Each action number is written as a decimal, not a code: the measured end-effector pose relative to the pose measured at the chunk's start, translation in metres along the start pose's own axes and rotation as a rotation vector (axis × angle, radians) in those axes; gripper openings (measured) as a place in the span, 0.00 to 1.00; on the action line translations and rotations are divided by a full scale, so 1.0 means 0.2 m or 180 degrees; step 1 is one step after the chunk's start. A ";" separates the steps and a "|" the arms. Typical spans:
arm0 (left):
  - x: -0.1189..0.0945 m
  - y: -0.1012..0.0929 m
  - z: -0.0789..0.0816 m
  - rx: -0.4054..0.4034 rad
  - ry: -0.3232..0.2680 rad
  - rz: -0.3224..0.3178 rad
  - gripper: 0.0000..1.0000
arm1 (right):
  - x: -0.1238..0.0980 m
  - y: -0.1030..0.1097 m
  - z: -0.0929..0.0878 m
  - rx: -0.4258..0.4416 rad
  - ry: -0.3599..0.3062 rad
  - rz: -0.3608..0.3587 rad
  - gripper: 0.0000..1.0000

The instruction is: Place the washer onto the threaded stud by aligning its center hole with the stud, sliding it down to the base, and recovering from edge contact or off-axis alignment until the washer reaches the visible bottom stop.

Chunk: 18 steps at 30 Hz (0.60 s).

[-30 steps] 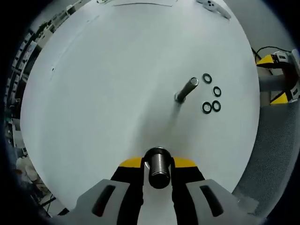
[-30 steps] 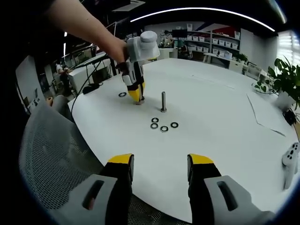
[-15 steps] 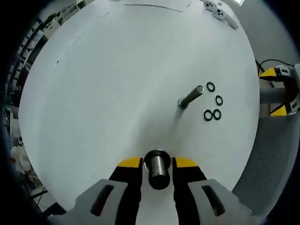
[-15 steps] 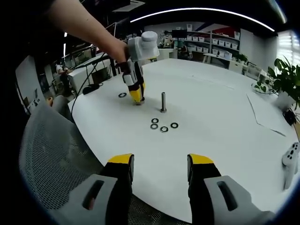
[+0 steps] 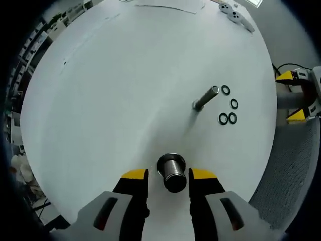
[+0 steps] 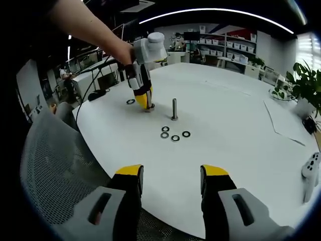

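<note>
Left tool (image 5: 168,176) open, jaws parted on either side of a short threaded stud (image 5: 172,172) standing on the white desk (image 5: 110,100), not gripping it. Ahead and to the right: a taller stud (image 5: 205,98), four black washers (image 5: 228,106) loose just beyond it. Right tool (image 6: 171,175) open and empty, low at the desk edge, washers (image 6: 174,134) straight ahead, left tool (image 6: 144,98) farther off beside a fifth washer (image 6: 131,102).

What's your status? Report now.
Left hand-held gripper open, straddling a short threaded stud. Right hand-held gripper open, idle at table edge. Four washers loose beside tall stud. Nothing blocking.
</note>
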<state>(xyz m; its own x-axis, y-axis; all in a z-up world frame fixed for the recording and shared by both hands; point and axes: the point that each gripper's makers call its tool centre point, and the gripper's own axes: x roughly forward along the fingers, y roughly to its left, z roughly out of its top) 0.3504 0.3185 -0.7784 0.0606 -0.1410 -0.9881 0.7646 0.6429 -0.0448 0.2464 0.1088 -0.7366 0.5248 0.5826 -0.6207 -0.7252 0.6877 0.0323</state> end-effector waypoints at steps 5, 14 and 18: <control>0.00 0.01 -0.02 -0.0042 -0.0018 0.0001 0.30 | 0.00 0.00 0.00 -0.0009 0.0012 0.0001 0.48; -0.01 0.03 -0.12 -0.0090 0.0033 0.0002 0.33 | 0.00 0.01 -0.01 -0.0009 0.0017 0.0008 0.48; 0.00 0.05 -0.16 -0.0137 0.0048 0.0017 0.33 | 0.00 0.00 0.00 0.0004 0.0010 0.0000 0.48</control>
<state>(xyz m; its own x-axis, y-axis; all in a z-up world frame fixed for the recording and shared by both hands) 0.3381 0.3490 -0.7827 0.0547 -0.1265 -0.9905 0.7361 0.6754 -0.0457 0.2458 0.1092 -0.7374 0.5234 0.5812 -0.6232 -0.7247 0.6883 0.0333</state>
